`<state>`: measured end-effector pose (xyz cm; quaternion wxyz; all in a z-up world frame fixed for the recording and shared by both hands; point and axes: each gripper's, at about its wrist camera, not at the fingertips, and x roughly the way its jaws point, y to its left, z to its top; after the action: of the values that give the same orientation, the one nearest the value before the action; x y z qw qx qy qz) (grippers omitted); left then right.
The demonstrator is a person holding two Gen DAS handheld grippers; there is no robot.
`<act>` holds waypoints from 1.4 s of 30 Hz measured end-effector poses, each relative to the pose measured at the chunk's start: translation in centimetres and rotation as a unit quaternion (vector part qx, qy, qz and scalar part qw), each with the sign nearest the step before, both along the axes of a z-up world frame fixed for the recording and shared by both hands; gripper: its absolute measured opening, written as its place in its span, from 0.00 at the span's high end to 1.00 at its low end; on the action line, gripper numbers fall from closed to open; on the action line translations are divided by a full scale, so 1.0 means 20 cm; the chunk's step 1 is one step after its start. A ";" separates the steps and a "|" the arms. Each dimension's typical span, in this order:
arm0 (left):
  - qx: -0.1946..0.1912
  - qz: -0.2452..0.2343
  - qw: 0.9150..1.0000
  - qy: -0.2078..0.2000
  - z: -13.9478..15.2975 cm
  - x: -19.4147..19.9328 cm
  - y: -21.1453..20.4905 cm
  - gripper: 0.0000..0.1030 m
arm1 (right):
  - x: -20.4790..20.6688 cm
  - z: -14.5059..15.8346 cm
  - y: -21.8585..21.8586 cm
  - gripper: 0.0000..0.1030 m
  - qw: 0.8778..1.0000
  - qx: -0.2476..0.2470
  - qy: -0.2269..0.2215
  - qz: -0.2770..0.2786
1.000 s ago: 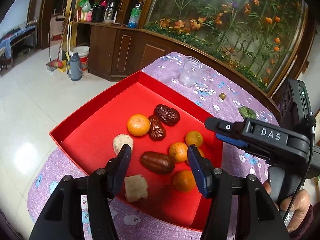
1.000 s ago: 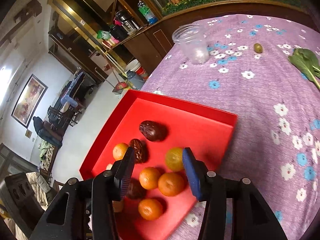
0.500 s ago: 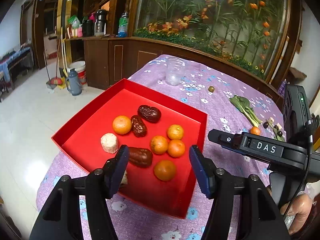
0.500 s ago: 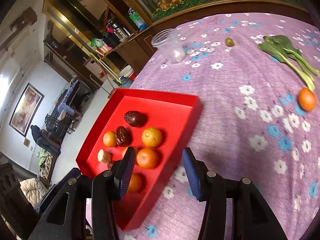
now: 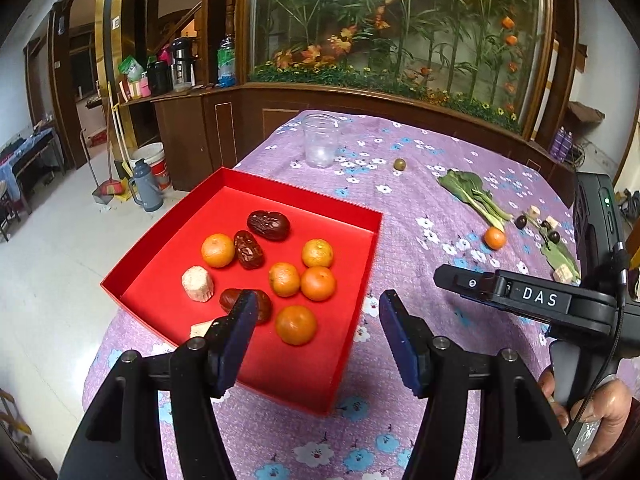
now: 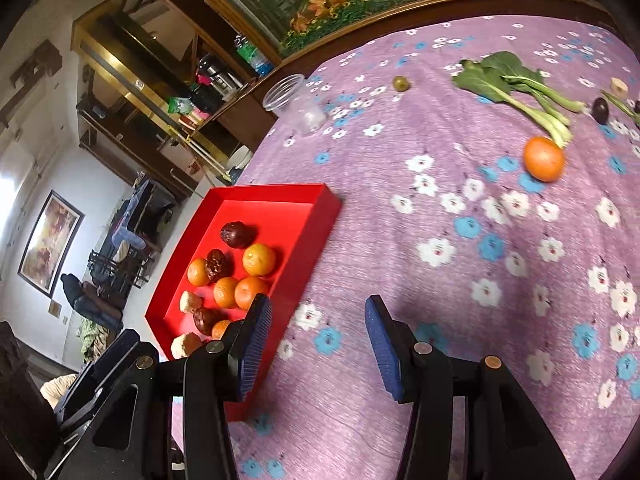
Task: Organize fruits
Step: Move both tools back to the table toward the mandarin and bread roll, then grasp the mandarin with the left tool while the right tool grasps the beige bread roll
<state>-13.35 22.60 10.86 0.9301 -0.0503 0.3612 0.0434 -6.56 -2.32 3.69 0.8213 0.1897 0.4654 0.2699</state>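
A red tray [image 5: 348,320] [image 6: 320,216] on the purple flowered cloth holds several mandarins [image 5: 318,283], dark dates [image 5: 268,225] and pale cut chunks [image 5: 197,283]. One loose mandarin [image 5: 494,238] [image 6: 544,159] lies on the cloth near the leafy greens [image 5: 474,194] [image 6: 516,88]. My left gripper [image 5: 314,334] hovers open over the tray's near right corner, nothing between its fingers. My right gripper [image 6: 318,342] hangs open above bare cloth just right of the tray, empty. In the left wrist view the right gripper's body [image 5: 536,300] shows at the right, held by a hand [image 5: 600,404].
A clear plastic jar [image 5: 320,140] [image 6: 296,104] stands at the table's far side, a small green fruit [image 5: 399,165] [image 6: 401,83] near it. Dark berries [image 5: 520,222] [image 6: 600,110] and pale chunks [image 5: 564,272] lie at the right. A wooden counter runs behind the table.
Both grippers have pulled back and shifted right, away from the fruit in the tray. The loose mandarin and greens have come into view. The left jaws stand slightly wider.
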 end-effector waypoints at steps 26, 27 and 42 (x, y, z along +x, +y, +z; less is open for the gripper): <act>-0.164 -0.135 0.975 0.073 -0.14 0.10 -0.23 0.29 | -0.17 -0.09 -1.00 0.45 0.990 -0.034 0.003 -0.140; -0.173 -0.141 0.972 0.077 -0.14 0.11 -0.25 0.27 | -0.17 -0.09 -1.04 0.45 0.988 -0.037 -0.001 -0.151; -0.091 -0.164 0.980 0.070 -0.10 0.29 -0.53 0.26 | 0.03 -0.06 -1.23 0.44 0.970 -0.086 -0.032 -0.225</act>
<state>-7.48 12.07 8.94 0.8888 -0.0720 0.4307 -0.1390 -6.06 -26.86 2.53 0.8889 0.2094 0.4052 0.0427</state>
